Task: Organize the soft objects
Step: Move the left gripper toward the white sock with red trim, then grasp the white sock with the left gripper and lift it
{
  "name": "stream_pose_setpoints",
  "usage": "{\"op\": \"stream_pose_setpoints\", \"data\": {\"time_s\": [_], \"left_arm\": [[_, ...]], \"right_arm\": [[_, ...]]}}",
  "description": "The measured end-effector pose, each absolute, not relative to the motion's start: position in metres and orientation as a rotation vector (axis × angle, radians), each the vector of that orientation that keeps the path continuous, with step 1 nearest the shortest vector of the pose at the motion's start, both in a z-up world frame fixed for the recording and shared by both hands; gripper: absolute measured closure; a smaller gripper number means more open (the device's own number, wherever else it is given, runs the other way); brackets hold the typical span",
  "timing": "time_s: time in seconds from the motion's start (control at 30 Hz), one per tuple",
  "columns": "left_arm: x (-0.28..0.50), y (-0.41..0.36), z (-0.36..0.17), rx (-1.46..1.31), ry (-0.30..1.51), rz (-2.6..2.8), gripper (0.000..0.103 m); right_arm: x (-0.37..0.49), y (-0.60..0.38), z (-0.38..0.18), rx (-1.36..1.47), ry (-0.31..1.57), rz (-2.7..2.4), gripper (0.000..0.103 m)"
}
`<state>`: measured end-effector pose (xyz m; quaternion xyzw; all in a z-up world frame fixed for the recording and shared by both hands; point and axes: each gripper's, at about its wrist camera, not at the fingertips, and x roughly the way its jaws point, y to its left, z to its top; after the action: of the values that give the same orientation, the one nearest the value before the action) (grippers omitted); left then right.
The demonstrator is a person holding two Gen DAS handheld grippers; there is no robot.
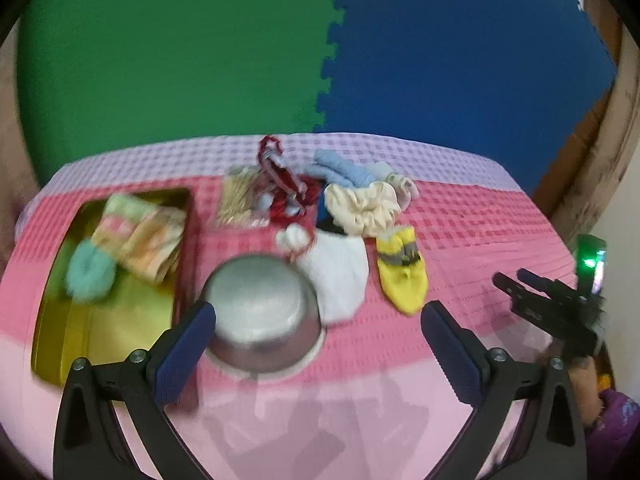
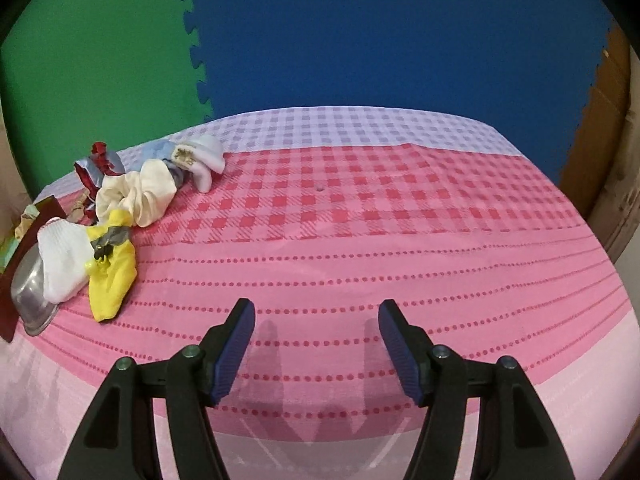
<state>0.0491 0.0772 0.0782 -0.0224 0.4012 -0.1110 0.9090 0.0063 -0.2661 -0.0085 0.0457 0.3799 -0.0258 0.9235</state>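
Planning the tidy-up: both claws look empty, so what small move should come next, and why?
Probably swing the open right claw left toward the yellow sock: it hangs over bare cloth, and that sock lies at the near edge of the pile, outside the gold tray.

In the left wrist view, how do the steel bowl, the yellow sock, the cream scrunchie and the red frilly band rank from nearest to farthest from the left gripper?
1. Upturned steel bowl: just ahead of the left gripper, toward its left finger.
2. Yellow sock: ahead, to the right.
3. Cream fabric scrunchie: farther back, in the pile.
4. Red frilly band: at the back of the pile.
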Motion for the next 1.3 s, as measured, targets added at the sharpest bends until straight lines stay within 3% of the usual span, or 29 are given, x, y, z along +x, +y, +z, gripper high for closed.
{"op": "stream_pose_setpoints", "data": {"time_s": [0.63,0.73,0.87,0.97,1.3], "left_arm": [[0.148,0.066,0.029,0.048,0.935,-0.341,0.003],[0.154,0.061,0.024,0.073,0.950,-0.365,0.018],[0.161,0.056,0.014,0.082,1.016,-0.412,0.061],[0.159,0.055,0.016,0.069,0.998,-0.405,0.082],[0.119,0.057,0.036,-0.070,0.895,-0.348,0.085]], "right_arm": [[0.013,-0.263,-0.015,0.123,0.810,0.017,0.037],[0.014,-0.264,-0.016,0.124,0.816,0.021,0.037],[0.014,-0.264,-0.017,0.127,0.819,0.024,0.037],[0.015,-0.265,-0.018,0.134,0.823,0.024,0.037],[0.015,-0.265,-0.017,0.142,0.827,0.030,0.037]]}}
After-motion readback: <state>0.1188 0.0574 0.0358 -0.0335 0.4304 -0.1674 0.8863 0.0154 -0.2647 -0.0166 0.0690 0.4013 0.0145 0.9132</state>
